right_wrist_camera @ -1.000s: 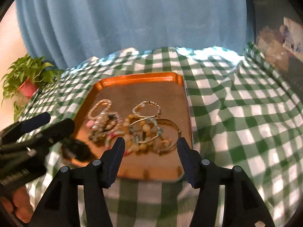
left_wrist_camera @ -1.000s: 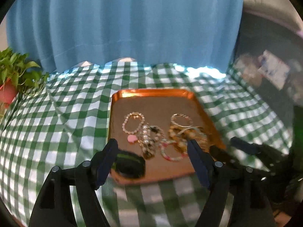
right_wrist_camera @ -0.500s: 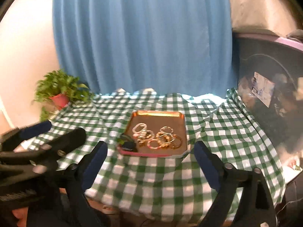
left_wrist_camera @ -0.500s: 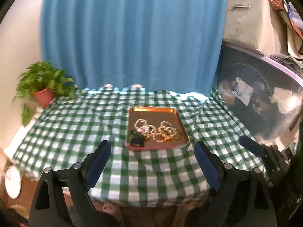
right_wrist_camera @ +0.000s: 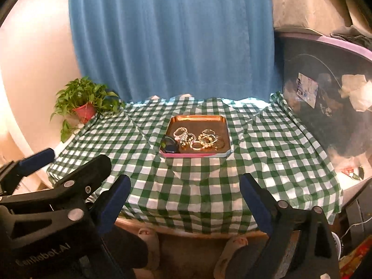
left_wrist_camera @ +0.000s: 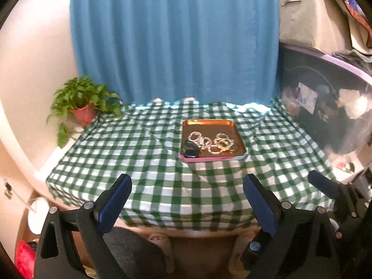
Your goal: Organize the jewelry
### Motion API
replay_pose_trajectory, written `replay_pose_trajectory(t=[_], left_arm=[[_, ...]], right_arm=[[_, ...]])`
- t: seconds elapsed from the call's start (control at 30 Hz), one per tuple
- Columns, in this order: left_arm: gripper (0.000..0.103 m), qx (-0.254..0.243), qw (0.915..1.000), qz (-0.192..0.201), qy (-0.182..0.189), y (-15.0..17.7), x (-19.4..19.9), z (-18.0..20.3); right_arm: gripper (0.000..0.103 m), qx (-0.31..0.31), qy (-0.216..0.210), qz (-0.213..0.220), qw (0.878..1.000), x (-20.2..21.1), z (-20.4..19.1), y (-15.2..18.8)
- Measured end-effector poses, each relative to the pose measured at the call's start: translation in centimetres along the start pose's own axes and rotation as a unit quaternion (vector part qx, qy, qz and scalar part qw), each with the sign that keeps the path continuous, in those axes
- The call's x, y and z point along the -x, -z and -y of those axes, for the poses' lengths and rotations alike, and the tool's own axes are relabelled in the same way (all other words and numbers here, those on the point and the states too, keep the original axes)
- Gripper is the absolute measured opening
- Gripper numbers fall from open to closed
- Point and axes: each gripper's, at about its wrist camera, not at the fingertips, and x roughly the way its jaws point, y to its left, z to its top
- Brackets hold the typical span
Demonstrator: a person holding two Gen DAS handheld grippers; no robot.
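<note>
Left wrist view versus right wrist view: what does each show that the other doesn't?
Only the left wrist view shows the white round object on the floor at lower left. Only the right wrist view shows the left gripper's body, with lettering on it. Both show the tray of bracelets on the checked cloth, the potted plant, the blue curtain, and open, empty jaws.

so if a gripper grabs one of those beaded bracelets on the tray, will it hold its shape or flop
The beaded bracelets would probably flop, being strung beads. They lie overlapped on the tray, so one may drag its neighbours along. The round beads look likely to slip between flat pads.
</note>
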Motion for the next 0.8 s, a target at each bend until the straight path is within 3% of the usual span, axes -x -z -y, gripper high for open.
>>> replay_pose_trajectory(t=[0.8], left_arm=[[0.097,-0.015,0.9998,-0.015,0.003,-0.05,-0.22,0.11]], right_arm=[[0.093,-0.030,0.005,-0.011,0.999,-0.26,0.47,0.73]])
